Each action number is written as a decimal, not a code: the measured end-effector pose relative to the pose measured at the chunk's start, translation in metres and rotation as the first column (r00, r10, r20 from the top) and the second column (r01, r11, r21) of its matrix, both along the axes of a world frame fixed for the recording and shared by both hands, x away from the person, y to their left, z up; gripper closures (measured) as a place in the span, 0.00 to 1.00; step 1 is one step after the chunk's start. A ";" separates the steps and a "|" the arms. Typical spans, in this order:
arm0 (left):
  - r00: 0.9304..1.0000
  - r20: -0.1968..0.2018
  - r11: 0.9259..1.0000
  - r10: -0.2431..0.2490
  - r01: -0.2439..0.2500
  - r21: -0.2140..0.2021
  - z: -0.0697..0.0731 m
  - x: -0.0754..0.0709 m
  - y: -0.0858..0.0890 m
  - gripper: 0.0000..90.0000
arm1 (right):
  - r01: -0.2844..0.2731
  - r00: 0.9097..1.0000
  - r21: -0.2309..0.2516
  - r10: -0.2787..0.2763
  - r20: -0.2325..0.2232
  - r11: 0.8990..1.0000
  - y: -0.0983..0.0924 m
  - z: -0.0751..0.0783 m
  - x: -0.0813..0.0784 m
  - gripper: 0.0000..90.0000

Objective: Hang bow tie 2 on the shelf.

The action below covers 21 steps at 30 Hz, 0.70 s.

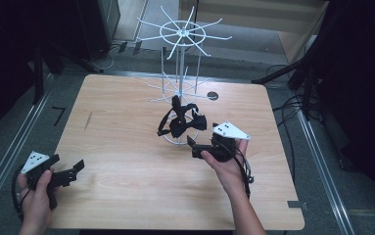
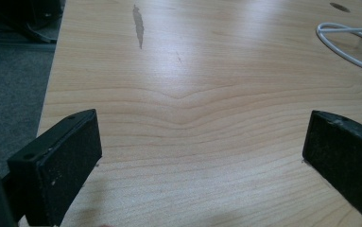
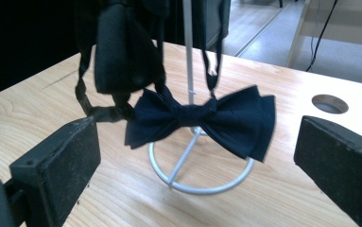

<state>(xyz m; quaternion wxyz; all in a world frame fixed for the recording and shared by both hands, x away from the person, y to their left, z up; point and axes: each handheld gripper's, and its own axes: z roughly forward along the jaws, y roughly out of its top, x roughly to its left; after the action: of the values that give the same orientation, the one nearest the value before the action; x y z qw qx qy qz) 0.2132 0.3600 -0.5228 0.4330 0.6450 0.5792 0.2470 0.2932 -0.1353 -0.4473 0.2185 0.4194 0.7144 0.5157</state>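
Jaws of my right gripper stand wide apart and empty, the navy bow tie hanging just beyond them on the white wire rack, long axis crosswise. My left gripper, also spread, idles far left.

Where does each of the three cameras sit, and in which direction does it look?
High view: above the person's side, looking forward and down on the table and white rack; both forearms enter from below.
Left gripper view: on the left hand-held gripper, looking along its open jaws over bare wood.
Right gripper view: on the right hand-held gripper, jaws open, facing the bow tie.
Shared: the high and right gripper views both show the bow tie hanging on the rack.
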 end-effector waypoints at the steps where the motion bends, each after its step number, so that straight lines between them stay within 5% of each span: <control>1: 1.000 -0.002 1.000 0.000 0.000 0.001 0.000 0.000 0.000 0.00 | 0.000 1.000 0.000 0.000 0.001 1.000 -0.001 0.000 0.000 0.02; 21: 1.000 -0.001 1.000 0.003 -0.003 0.003 0.000 0.000 0.000 0.00 | 0.040 0.998 0.014 -0.039 -0.050 0.999 -0.042 -0.026 -0.011 0.01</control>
<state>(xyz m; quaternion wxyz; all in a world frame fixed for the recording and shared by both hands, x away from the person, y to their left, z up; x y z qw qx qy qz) 0.2131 0.3600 -0.5227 0.4315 0.6450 0.5798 0.2482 0.2818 -0.1778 -0.4730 0.2077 0.4476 0.7073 0.5062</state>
